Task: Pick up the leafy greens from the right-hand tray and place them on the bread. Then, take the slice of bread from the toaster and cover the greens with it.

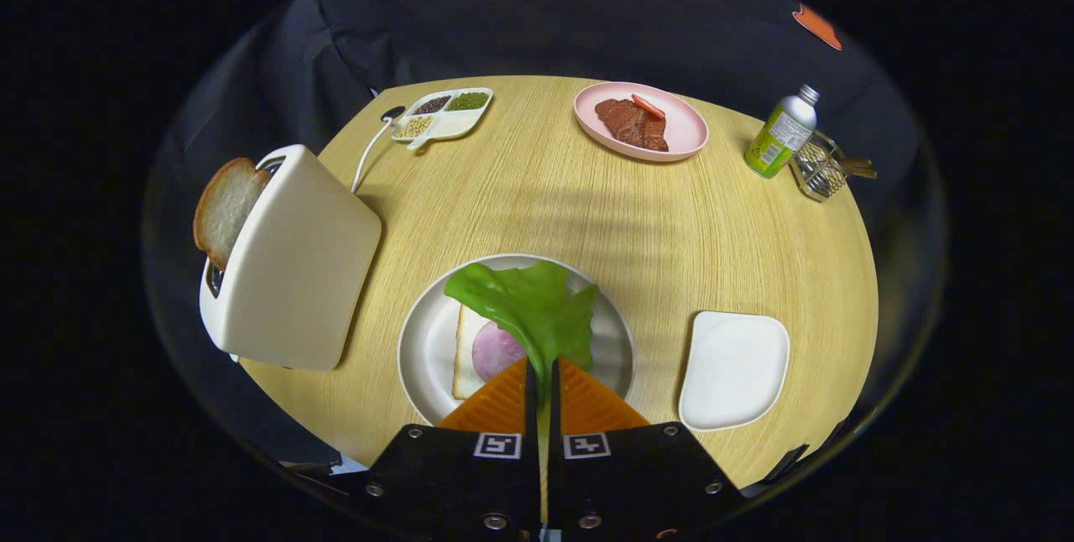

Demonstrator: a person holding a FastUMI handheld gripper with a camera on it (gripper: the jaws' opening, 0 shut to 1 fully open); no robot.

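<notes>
At the bottom centre of the frame the gripper [543, 374] is clamped on the stem of the leafy greens [529, 307], its two orange ribbed fingers [502, 399] pressed nearly together with only the pale stalk between them. The leaf fans out ahead of the fingertips, glossy, soft and ruffled at its edge, hanging over the round white plate [419, 341] in the lower middle. On that plate lies a square slice of bread [464, 349] with a pink round of ham [495, 351] on it, partly under the leaf.

To do this step well, the leaf likely needs lowering until it drapes flat over the ham, centred on the bread, before the fingers part; a limp leaf may cling to a finger, so a slow release seems wise.

The empty white tray [735, 367] sits at the lower right on the pale wood-grain counter [537, 190]. At the left, the smooth cream toaster [289, 261] holds a browned-crust slice of toast [225, 208], still to be fetched.
</notes>
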